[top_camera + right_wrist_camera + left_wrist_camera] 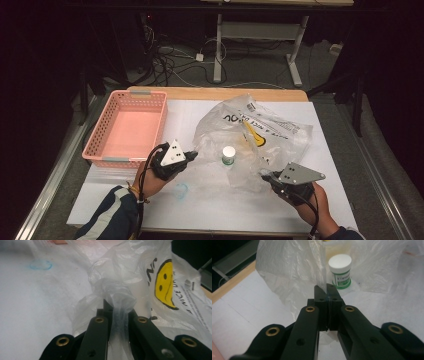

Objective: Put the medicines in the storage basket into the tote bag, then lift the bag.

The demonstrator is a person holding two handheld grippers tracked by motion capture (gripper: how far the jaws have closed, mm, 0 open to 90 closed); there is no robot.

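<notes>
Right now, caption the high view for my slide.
Both claws, left and right, pinch a clear plastic bag around a white-capped jar.

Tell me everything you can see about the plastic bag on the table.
The bag is thin, crinkled, see-through plastic printed with a yellow smiley face and black lettering. It lies spread on the white table cover, its mouth toward the person. The left claw is shut on one edge of it, the right claw on a bunched edge, holding the opening apart. A small white-capped jar with a green label stands upright inside.
</notes>
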